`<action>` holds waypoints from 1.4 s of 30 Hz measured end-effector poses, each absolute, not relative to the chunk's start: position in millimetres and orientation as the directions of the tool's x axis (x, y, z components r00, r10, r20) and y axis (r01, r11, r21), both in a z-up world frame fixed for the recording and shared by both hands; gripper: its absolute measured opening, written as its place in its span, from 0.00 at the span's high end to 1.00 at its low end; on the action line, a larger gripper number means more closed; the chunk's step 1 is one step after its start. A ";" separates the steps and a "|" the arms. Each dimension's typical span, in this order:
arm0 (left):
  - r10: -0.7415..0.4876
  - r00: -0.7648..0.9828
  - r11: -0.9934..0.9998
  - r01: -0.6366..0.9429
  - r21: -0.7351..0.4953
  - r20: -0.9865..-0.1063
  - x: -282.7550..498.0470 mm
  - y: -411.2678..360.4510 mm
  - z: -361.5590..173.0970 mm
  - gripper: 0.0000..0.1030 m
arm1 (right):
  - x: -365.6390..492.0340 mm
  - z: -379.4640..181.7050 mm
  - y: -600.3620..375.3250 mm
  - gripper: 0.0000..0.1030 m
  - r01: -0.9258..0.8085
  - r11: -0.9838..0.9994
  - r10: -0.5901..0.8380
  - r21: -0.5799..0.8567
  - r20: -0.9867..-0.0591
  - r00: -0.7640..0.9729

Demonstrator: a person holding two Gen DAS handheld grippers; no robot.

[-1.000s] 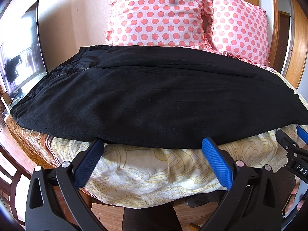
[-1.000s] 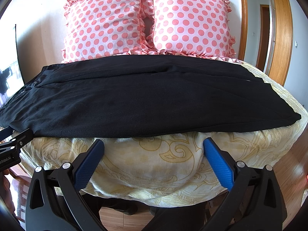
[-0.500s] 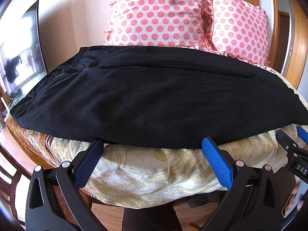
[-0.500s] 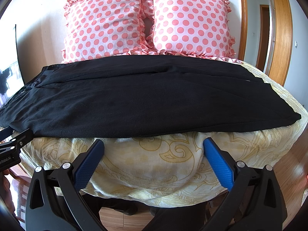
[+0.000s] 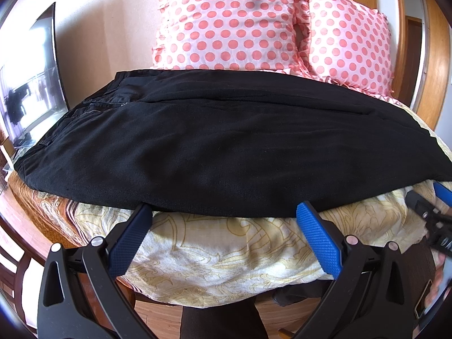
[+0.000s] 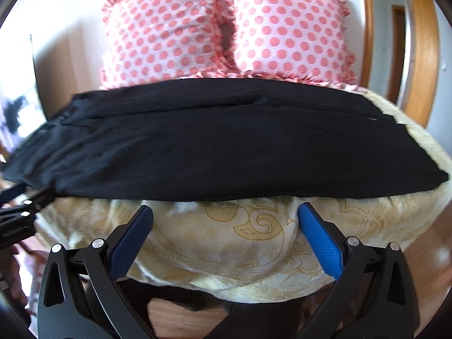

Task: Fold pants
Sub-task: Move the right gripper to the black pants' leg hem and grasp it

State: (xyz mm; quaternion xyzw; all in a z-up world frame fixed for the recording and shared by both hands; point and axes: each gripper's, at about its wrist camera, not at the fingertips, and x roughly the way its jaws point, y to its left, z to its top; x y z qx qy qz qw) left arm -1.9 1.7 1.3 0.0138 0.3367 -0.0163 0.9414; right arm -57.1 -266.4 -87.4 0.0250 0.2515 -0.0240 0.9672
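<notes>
Both tongs have eased forward and up since half a second ago, the right view now blurred and the near edge of the pants sitting closer to the blue tips. The left tongs [image 5: 224,212] hover level at the bed's near side, spread wide and gripping nothing, their ribbed blue pads [image 5: 316,234] just short of the fabric's hem. The right tongs [image 6: 225,213] hold the same pose, gaping wide and empty above the draped bedspread [image 6: 254,234]. One pair of black pants [image 5: 220,147], matte woven cloth, lies flat across the bed, waistband to the left and leg ends to the right, one leg stacked on the other. The bedspread is pale yellow with a scrolling gold pattern, rumpled over the mattress edge. Two pink pillows [image 5: 226,25] with coral dots and ruffled trim lean against the wall behind. A dark screen [image 5: 31,84] stands left of the bed.
</notes>
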 end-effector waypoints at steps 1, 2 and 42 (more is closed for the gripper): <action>-0.036 0.767 0.999 0.053 0.007 -0.641 -3.4 2.5 1.3 0.02 | -59.8 -86.0 -274.7 0.01 0.032 0.996 0.010 0.080 -0.481 0.876; -0.057 0.760 0.998 0.069 -0.008 -0.647 -4.4 5.2 3.5 0.02 | -64.3 -81.1 -287.0 0.01 0.008 0.991 0.058 0.137 -0.465 0.883; -0.103 0.869 0.994 0.102 -0.029 -0.484 51.9 31.0 19.8 0.02 | 304.7 -5.4 -540.2 0.45 0.878 0.479 -0.553 -0.008 -0.779 0.295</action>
